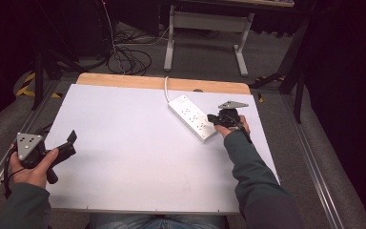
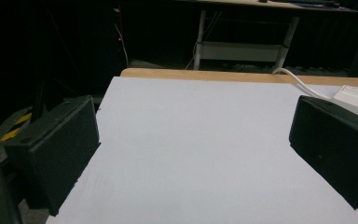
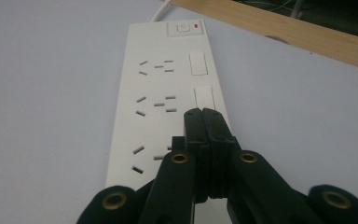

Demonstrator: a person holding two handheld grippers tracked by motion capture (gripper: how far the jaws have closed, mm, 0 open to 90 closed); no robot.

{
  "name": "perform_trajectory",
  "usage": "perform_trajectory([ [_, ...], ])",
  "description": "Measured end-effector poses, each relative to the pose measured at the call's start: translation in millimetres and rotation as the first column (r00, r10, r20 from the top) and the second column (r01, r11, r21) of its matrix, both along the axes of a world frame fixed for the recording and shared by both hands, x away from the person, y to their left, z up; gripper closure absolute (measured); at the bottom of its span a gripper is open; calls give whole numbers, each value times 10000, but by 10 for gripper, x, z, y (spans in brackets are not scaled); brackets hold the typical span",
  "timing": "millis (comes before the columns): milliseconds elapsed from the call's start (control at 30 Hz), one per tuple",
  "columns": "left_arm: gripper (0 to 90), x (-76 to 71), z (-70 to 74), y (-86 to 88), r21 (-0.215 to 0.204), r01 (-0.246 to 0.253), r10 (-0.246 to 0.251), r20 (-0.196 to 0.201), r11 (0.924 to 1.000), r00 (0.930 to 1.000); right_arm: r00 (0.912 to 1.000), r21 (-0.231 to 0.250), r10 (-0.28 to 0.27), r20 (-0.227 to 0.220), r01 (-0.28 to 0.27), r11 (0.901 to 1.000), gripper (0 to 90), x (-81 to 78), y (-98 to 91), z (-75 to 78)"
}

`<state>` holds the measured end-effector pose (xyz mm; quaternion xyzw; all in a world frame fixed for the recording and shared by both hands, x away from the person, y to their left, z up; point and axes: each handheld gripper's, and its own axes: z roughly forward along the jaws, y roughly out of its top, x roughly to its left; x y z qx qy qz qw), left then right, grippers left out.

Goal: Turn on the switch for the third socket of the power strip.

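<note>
Nearest, at the table's left front edge: left gripper held in the left hand, jaws spread wide over bare white board, holding nothing. Farther off to the right: right gripper in the right hand, jaws pressed together with nothing between, tips over the near end of the white power strip. Beyond that, on the strip's far end: switch and white cord running to the wooden back edge.
</note>
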<state>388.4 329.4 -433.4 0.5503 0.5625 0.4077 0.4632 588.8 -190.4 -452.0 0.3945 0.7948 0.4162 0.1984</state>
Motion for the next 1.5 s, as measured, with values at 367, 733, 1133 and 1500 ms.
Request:
perform_trajectory([
  [367,21,-10,0,13,110,3,-3,-11,9999,10000,10000,-130,-34,-81,33,9999,900,73,24,-25],
  [733,21,-30,-2,30,135,-52,53,-38,9999,10000,9997,-406,-100,-203,92,9991,900,168,51,-77],
  [1133,21,-57,-4,48,143,-133,134,-78,9998,9999,9994,-553,-52,-335,33,9985,900,212,76,-109],
  [1500,21,-74,-6,62,135,-185,186,-84,9997,9998,9995,-716,27,-313,-50,9974,900,224,108,-122],
])
